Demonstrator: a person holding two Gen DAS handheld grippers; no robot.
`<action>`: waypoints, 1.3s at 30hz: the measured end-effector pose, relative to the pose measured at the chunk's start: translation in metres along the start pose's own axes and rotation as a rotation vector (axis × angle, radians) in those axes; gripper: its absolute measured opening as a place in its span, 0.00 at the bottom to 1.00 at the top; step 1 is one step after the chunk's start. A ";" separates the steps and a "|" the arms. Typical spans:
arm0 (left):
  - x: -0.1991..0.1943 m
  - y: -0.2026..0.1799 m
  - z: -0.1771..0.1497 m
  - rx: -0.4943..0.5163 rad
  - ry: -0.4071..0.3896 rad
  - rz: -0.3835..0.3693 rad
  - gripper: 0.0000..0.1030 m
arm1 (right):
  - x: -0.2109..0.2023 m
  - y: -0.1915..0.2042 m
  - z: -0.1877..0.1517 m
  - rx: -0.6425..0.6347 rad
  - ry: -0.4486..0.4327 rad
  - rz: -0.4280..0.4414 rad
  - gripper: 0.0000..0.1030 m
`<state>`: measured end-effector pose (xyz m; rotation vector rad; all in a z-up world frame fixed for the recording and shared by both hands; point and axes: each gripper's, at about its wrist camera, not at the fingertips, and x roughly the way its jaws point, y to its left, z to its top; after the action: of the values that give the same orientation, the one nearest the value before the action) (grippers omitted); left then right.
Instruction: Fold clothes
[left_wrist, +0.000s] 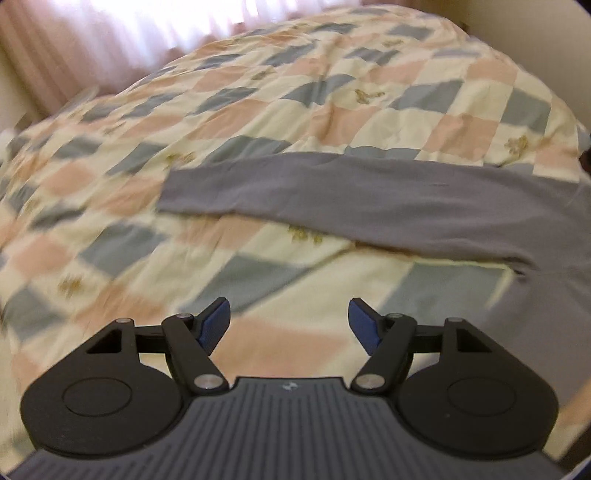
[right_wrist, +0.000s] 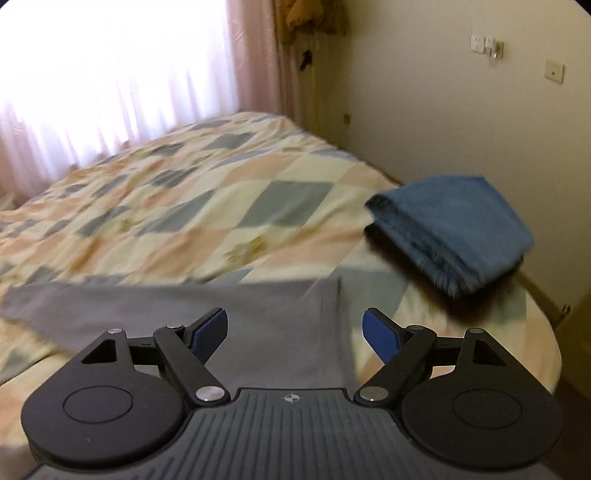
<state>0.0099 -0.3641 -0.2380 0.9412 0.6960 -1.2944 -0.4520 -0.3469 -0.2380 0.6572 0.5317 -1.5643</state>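
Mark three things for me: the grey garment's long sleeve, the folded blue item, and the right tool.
grey garment's sleeve (left_wrist: 295, 188), left wrist view, middle of the outstretched sleeve.
folded blue item (right_wrist: 454, 225), right wrist view, its top face.
right tool (right_wrist: 295, 328), right wrist view, midway between its open blue pads.

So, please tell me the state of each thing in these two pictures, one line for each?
Left gripper: open, nothing between the fingers.
Right gripper: open, empty, over the grey garment.
Grey garment: spread flat on the bed, sleeve stretched out, not yet folded.
Blue towel: folded, lying near the bed's edge.
Checked bedcover: spread out, slightly wrinkled.
Pink curtain: drawn, backlit.
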 end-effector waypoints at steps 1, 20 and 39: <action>0.020 0.001 0.011 0.026 0.004 -0.012 0.65 | 0.021 -0.005 0.004 -0.001 0.006 -0.013 0.80; 0.259 0.052 0.176 0.498 0.014 -0.323 0.64 | 0.299 0.066 0.079 -0.402 0.326 0.711 0.70; 0.304 0.030 0.171 0.804 0.087 -0.427 0.28 | 0.351 0.125 0.069 -0.607 0.627 0.880 0.54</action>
<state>0.0769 -0.6592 -0.4141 1.5529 0.4432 -1.9865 -0.3495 -0.6620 -0.4227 0.7502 0.9627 -0.3118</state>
